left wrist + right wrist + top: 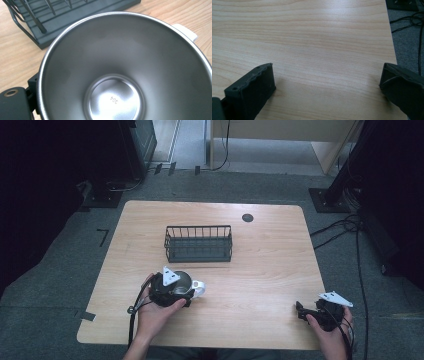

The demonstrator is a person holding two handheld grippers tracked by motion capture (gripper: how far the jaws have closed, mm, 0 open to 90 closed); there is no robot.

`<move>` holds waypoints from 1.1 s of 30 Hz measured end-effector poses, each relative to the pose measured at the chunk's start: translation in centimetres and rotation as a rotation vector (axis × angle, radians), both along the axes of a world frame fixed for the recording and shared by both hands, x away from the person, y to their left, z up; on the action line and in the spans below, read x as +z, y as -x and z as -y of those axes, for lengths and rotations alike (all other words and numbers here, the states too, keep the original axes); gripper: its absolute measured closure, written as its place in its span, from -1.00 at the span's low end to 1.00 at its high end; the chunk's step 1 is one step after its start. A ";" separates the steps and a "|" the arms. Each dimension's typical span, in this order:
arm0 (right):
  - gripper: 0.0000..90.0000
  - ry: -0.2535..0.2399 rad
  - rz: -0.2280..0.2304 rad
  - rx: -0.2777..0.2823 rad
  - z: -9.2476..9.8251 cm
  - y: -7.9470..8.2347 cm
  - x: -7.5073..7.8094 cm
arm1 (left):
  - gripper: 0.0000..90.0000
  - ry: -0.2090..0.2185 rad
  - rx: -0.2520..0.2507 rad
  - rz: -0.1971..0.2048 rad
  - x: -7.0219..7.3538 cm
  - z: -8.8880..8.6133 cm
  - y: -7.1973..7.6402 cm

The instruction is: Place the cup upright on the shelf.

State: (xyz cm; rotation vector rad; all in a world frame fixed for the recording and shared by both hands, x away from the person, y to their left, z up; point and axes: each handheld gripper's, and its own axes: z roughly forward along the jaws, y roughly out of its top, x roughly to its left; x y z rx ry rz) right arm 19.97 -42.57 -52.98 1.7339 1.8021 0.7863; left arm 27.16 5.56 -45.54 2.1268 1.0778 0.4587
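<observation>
Steel is what we handle here: a stainless cup (184, 281) with a white handle (199, 286) sits at the left gripper (172, 287), near the front of the wooden surface (260, 270) and just in front of the black wire rack (198, 243). In the left gripper view we look straight down into the cup's bowl (120, 75), stamped 304 at the bottom, with one black jaw outside its wall at the lower left; the other jaw is hidden, so we judge the jaws are clamped on the rim, though we cannot tell how firm the hold is. The step in hand looks like carrying the cup to the rack. To do it well, we keep the grip square on the wall, lift straight up before moving forward so the base clears the rack's near rail, hold the cup level, and lower it inside the wires rather than on top of them. The handle should turn away from the bars so that it does not catch. The right gripper (320, 312) rests at the front right corner of the surface, its jaws spread wide over bare wood with nothing between them; it should stay well apart from the path. By count we have one cup, one rack, two grippers and one surface.
</observation>
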 end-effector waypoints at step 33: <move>-1.00 0.000 0.001 0.001 0.0 0.0 0.0 | -0.84 0.046 -0.056 0.044 8.0 0.6 -6.0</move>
